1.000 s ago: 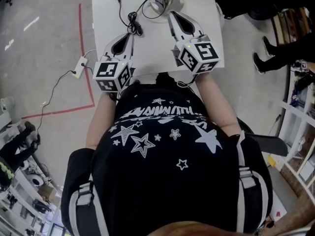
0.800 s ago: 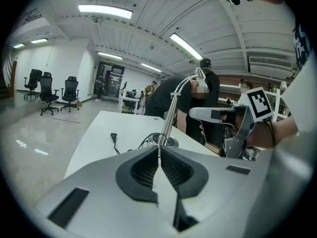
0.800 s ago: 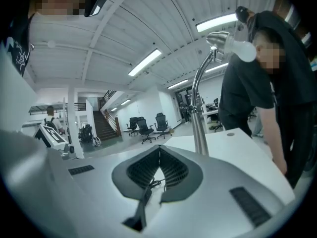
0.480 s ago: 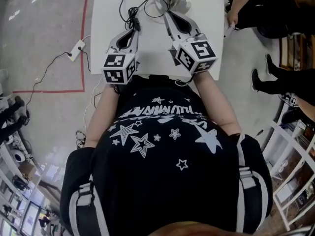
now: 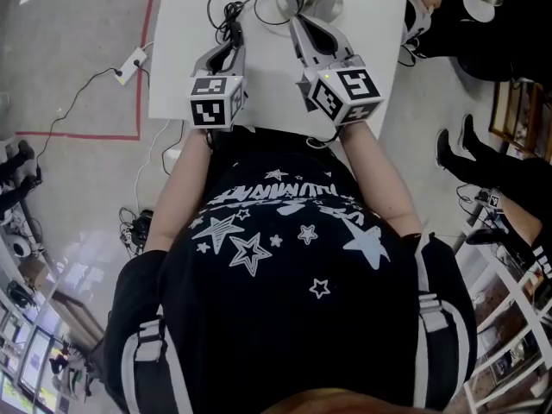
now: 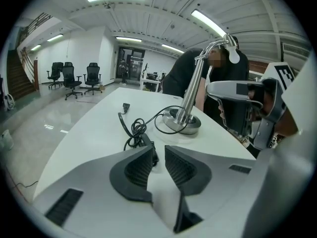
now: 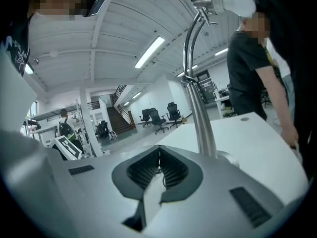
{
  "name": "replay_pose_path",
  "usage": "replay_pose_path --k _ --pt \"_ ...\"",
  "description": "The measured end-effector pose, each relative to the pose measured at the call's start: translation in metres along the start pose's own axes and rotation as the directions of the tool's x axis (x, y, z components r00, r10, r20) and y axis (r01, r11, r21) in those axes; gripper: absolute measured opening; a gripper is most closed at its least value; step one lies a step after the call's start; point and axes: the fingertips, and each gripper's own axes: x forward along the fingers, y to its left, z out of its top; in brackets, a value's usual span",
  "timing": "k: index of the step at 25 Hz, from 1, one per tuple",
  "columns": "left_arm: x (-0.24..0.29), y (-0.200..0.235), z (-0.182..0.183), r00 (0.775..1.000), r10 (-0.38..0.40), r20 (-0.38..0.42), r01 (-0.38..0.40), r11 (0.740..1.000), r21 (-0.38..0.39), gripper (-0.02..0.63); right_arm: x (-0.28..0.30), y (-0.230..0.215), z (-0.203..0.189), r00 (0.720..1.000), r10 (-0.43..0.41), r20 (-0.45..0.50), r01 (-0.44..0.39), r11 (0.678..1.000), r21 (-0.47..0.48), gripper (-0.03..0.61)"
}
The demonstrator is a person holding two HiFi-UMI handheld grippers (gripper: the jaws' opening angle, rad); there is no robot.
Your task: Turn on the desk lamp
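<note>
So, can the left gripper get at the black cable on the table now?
Probably yes. The left gripper is open a little, and the black cable lies just ahead of it on the table, with nothing between them.

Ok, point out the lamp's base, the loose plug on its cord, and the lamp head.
lamp base (image 6: 191,128): left gripper view, round foot's rim.
plug (image 6: 126,105): left gripper view, its black body.
lamp head (image 7: 237,4): right gripper view, white bulb end.

white table (image 6: 84,133), desk lamp base (image 6: 190,128) standing on it, tangled black cord (image 6: 135,129)
</note>
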Motion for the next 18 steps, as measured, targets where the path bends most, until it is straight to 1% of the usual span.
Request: replay_pose_path --k 5,8,12,18 --pt "0.008 0.004 -0.006 0.999 0.028 -0.032 -0.028 1.0 -0.007 0.091 0.002 -0.005 -0.004 1.0 0.007 -0.016 -0.007 1.0 0.009 0.003" --pt "0.015 0.007 -0.012 0.998 0.029 -0.052 -0.03 0.999 -0.03 0.092 0.001 -0.007 -0.01 1.0 0.004 -0.021 -0.003 1.0 0.019 0.003" --pt "0.02 0.012 -0.015 0.995 0.05 -0.081 -0.054 0.997 -0.051 0.092 0.001 -0.009 -0.011 1.0 0.005 -0.028 -0.004 1.0 0.023 0.003" --pt "0.021 0.015 -0.013 0.992 0.081 -0.095 -0.086 0.995 -0.048 0.092 0.003 -0.006 -0.019 0.998 0.022 -0.06 -0.021 1.0 0.018 0.003"
